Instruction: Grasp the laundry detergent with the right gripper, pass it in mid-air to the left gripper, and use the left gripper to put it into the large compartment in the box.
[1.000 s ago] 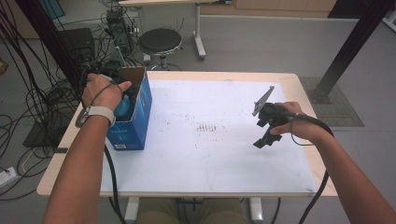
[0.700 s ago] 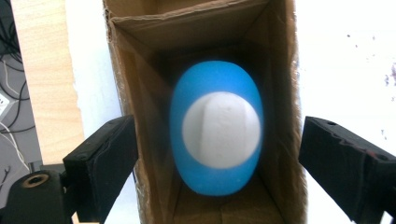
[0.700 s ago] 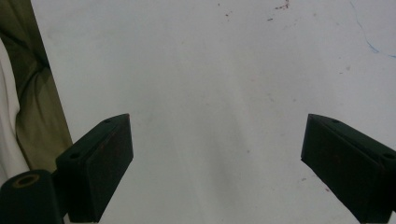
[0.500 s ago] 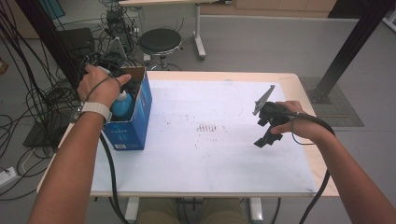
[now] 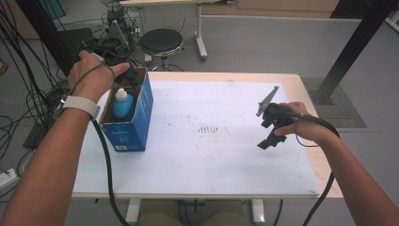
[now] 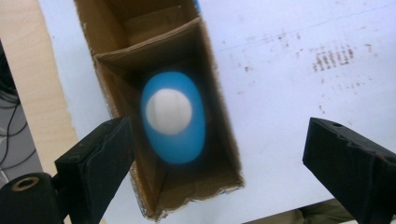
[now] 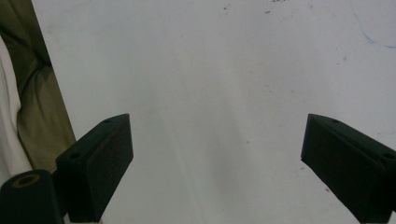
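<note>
Inside the cardboard box [image 5: 129, 117], your blue bottle [image 5: 123, 104] stands upright in the near compartment. Above it, your left gripper [image 6: 217, 154] has just spread wide, holding nothing. Likely light, smooth plastic: grip the body below its white cap [image 6: 168, 111]. Right of the box, your right gripper [image 7: 217, 154] gapes empty.

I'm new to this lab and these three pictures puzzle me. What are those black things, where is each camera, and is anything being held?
A person holds a hand-operated two-jaw tool in each hand. One camera looks down from above; one rides on each tool, looking along its black jaws. On the white-topped table stands an open blue cardboard box with a blue bottle with a white cap inside. The left tool hangs above the box, its jaws just opened, off the bottle. The right tool hovers open over bare table. Nothing is held.
</note>
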### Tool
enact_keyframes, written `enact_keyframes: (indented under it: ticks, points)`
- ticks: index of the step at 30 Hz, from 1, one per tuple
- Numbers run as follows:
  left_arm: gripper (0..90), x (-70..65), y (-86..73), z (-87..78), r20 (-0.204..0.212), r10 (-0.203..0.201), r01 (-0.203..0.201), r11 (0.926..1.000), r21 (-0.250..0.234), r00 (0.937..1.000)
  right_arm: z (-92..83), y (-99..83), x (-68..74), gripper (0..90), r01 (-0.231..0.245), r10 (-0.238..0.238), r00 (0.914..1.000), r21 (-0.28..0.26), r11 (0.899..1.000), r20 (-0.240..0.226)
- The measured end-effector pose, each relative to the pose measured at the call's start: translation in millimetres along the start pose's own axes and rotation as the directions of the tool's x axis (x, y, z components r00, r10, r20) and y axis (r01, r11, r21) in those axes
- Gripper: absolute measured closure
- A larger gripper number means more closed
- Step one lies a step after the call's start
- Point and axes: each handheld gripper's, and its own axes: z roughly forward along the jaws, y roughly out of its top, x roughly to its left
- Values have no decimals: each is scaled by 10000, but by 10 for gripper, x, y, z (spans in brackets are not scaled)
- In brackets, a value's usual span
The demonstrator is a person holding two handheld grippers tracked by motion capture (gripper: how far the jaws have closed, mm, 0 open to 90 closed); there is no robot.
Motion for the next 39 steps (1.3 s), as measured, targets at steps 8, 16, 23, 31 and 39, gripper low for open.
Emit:
enact_keyframes:
  ticks: [8, 16, 23, 31, 39]
  points:
    - [93, -250, 35, -83, 369, 998, -985, 9945, -345, 9943, -14, -14, -3, 92, -135, 135, 9999, 12, 9999, -34]
    - [98, -582, 73, -26, 674, 2676, -2643, 9629, -542, 9612, -48, -48, -1, 92, -228, 228, 9997, -22, 9997, 8]
    - [98, -869, 84, 58, 903, 3731, -3697, 9277, -527, 9234, -61, -75, 5, 91, -346, 346, 9994, 6, 9994, 49]
    - [97, -1116, 90, 182, 1069, 4685, -4665, 8834, -443, 8770, -80, -95, 21, 91, -393, 393, 9992, -46, 9992, 74]
    - [98, -1288, 63, 374, 1229, 5556, -5557, 8306, -361, 8223, -74, -141, 33, 90, -529, 530, 9986, -75, 9986, 69]
